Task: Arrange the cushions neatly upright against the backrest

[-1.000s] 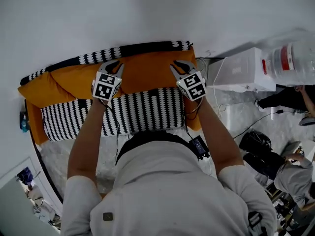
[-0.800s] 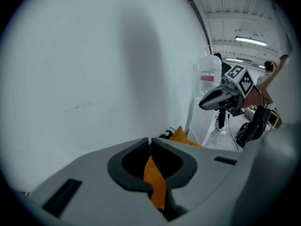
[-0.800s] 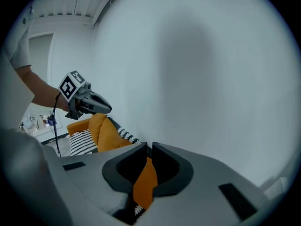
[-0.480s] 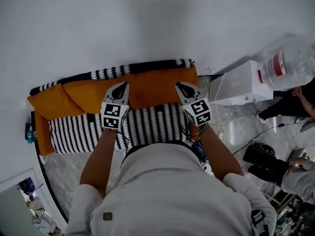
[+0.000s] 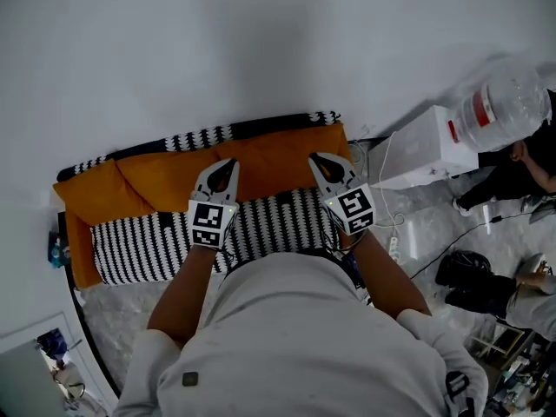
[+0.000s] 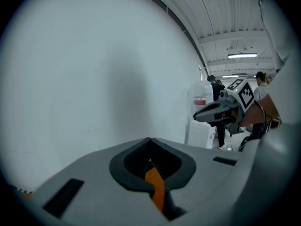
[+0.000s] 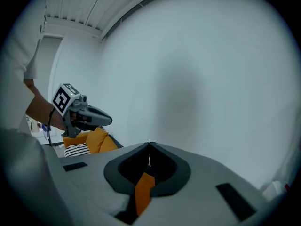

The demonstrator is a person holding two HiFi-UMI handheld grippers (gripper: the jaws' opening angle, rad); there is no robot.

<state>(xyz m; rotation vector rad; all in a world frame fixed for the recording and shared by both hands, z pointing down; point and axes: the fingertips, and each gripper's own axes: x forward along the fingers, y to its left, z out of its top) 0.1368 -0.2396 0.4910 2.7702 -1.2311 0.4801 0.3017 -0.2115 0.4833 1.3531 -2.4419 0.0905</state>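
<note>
Head view: striped sofa (image 5: 261, 224) stands against the white wall (image 5: 261, 42), with the big orange cushion (image 5: 274, 172) on the right half of the backrest (image 5: 261, 127) and a second orange cushion (image 5: 156, 176) leaning to its left. Left gripper (image 5: 228, 165) and right gripper (image 5: 320, 160) sit well apart over the big cushion, one toward each end, likely so it stays level and can be stood square against the backrest. Both sets of tongs are pressed together, and each gripper view shows a strip of orange fabric nipped between them; the cushion looks soft, plain and long.
</note>
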